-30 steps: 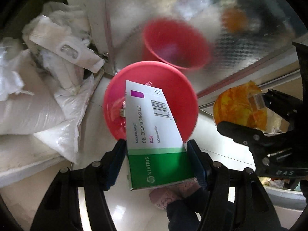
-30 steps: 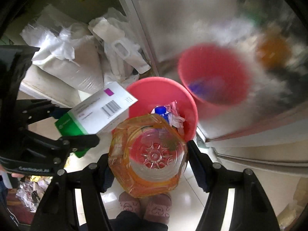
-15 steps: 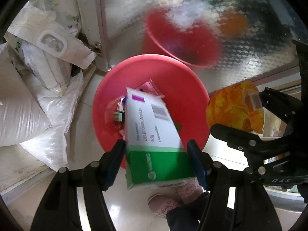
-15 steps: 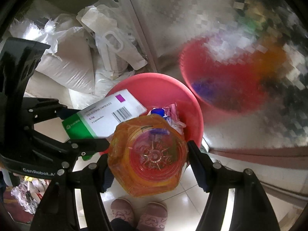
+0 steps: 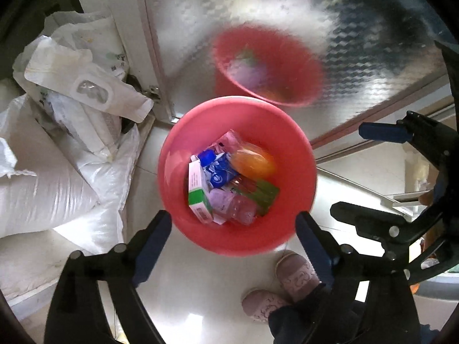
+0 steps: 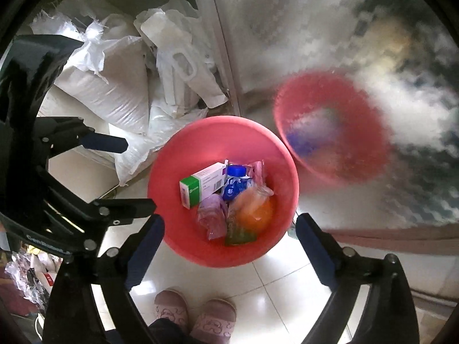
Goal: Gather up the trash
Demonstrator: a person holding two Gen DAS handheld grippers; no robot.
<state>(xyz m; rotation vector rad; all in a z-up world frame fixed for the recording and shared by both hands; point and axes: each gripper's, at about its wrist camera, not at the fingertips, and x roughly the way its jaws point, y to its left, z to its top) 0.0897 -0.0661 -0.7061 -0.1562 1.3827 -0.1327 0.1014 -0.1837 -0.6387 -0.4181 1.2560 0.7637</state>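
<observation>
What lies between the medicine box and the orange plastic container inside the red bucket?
In the right wrist view, a blue-capped bottle lies between the medicine box and the orange plastic container, all inside the red bucket.

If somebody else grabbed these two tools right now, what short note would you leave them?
Left hand-held gripper: jaws opening, nothing between them.
Right hand-held gripper: jaws opening, also empty.
Both hover over the red bin on the floor.
In the bin: green-and-white medicine box, orange plastic container, blue-capped bottle, pink wrappers.
Done: the box and container are in the bin.
Left: look for more trash; none shows clearly on the visible floor.
</observation>
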